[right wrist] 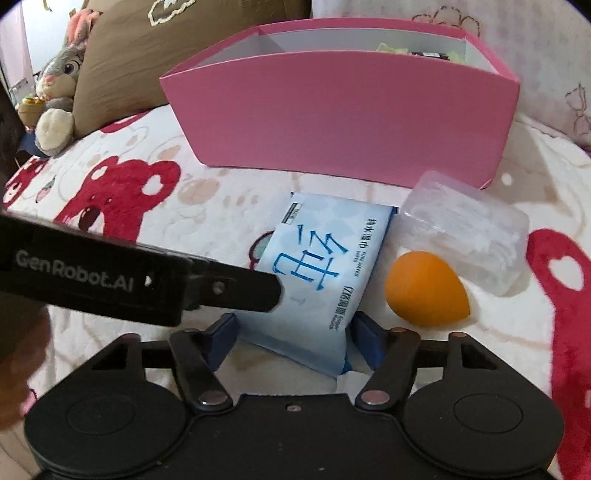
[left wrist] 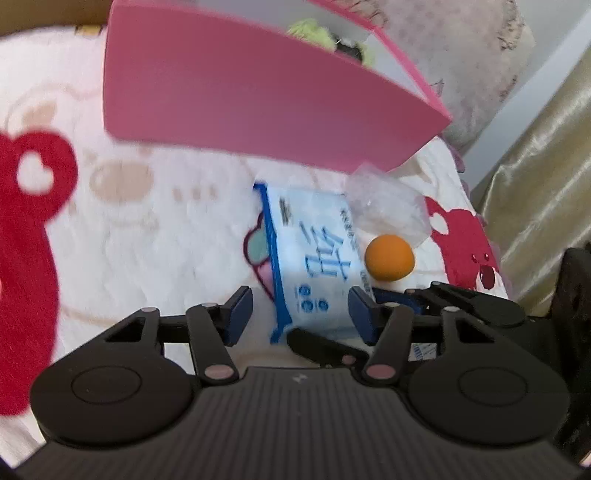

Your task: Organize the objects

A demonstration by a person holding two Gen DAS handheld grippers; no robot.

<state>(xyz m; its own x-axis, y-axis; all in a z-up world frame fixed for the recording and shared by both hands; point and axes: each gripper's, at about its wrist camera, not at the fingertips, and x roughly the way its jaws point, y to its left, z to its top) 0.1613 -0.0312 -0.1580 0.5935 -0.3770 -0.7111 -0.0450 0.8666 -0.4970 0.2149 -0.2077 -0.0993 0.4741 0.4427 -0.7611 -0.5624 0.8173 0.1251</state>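
A light-blue wet-wipes pack point(left wrist: 314, 254) point(right wrist: 321, 266) lies flat on the bear-print blanket, just in front of a pink box point(left wrist: 258, 99) point(right wrist: 343, 110). My left gripper point(left wrist: 301, 314) straddles the pack's near end. Its right pad point(left wrist: 364, 314) is at the pack's edge, and a strip of blanket shows by the left pad. My right gripper point(right wrist: 293, 338) has the pack's near end wedged between both blue pads. In the right wrist view a left-gripper finger point(right wrist: 258, 291) reaches in from the left onto the pack.
An orange egg-shaped sponge point(left wrist: 389, 258) point(right wrist: 424, 288) and a clear plastic case point(right wrist: 465, 240) lie right of the pack. Green items point(left wrist: 314, 31) sit inside the pink box. A plush rabbit point(right wrist: 55, 96) and a brown pillow point(right wrist: 147, 55) are at the far left, and a gold curtain point(left wrist: 535, 184) hangs on the right.
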